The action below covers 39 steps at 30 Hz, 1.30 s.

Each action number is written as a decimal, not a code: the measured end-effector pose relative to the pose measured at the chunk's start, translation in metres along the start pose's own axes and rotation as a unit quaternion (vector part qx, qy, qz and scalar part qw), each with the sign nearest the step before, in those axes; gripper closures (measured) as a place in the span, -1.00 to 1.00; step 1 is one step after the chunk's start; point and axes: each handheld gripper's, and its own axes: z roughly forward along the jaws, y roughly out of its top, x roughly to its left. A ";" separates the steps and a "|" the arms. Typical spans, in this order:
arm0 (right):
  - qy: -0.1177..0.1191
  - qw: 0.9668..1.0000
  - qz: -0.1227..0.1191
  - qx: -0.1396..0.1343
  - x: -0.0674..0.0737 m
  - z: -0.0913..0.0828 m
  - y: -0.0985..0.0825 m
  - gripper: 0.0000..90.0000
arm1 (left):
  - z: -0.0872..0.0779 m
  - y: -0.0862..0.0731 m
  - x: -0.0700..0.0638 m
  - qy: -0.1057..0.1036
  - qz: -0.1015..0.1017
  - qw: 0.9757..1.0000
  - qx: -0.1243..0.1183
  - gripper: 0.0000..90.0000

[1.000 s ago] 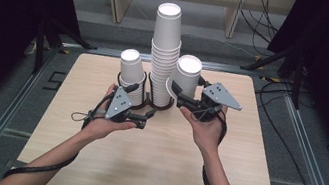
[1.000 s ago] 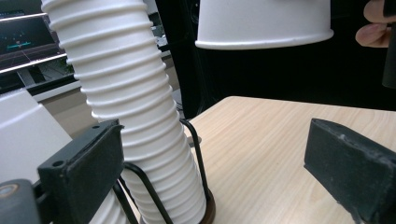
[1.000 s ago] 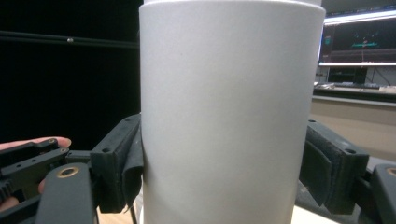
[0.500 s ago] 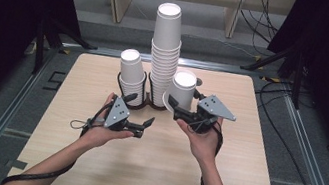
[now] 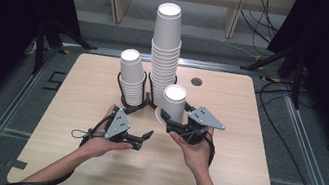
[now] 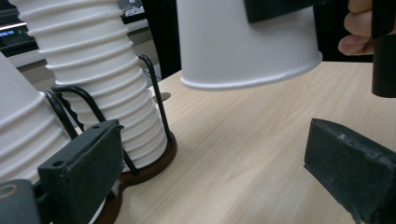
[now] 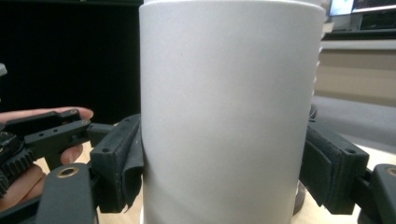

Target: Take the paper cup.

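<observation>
Two grippers: one per hand
right gripper [image 5: 173,123]: clamped on upside-down white paper cup [image 5: 173,102]; right gripper view shows pads [image 7: 122,158] pressing its wall
left gripper [image 5: 143,137]: jaws apart, nothing between; its view shows cup rim clear of light wooden table [image 6: 243,140]

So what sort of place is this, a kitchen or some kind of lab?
Most likely a lab recording setup, not a kitchen: a light wooden table on a metal rail frame, black curtains at the sides, and loose black cables across the grey floor.
</observation>
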 end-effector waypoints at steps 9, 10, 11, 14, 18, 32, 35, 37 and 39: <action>0.020 0.999 0.018 0.026 0.010 0.003 -0.018 -0.47 | 0.003 -0.003 -0.010 -0.020 0.003 1.000 0.003 -0.92; 0.020 0.999 0.018 0.026 0.010 0.003 -0.018 -0.47 | 0.003 -0.003 -0.010 -0.020 0.003 1.000 0.003 -0.92; 0.022 0.999 0.006 0.024 0.009 0.004 -0.019 -0.47 | 0.004 -0.003 -0.010 -0.023 0.003 1.000 0.005 -0.92; 0.025 0.999 0.015 0.026 0.013 0.006 -0.024 -0.47 | 0.008 -0.005 -0.012 -0.033 -0.005 0.999 0.003 -0.94; 0.028 0.999 0.007 0.029 0.015 0.008 -0.026 -0.47 | 0.012 -0.005 -0.012 -0.039 -0.014 0.999 -0.001 -0.94; 0.054 0.998 0.019 0.037 0.025 0.013 -0.032 -0.47 | 0.016 -0.007 -0.011 -0.051 -0.025 0.998 0.013 -0.97; 0.056 0.998 0.020 0.037 0.026 0.014 -0.033 -0.47 | 0.017 -0.007 -0.011 -0.054 -0.025 0.998 0.011 -0.99; 0.060 0.997 0.020 0.038 0.026 0.014 -0.033 -0.47 | 0.017 -0.006 -0.011 -0.054 -0.027 0.998 0.010 -0.99; 0.059 0.997 0.016 0.037 0.027 0.015 -0.034 -0.47 | 0.018 -0.006 -0.011 -0.056 -0.028 0.998 0.010 -1.00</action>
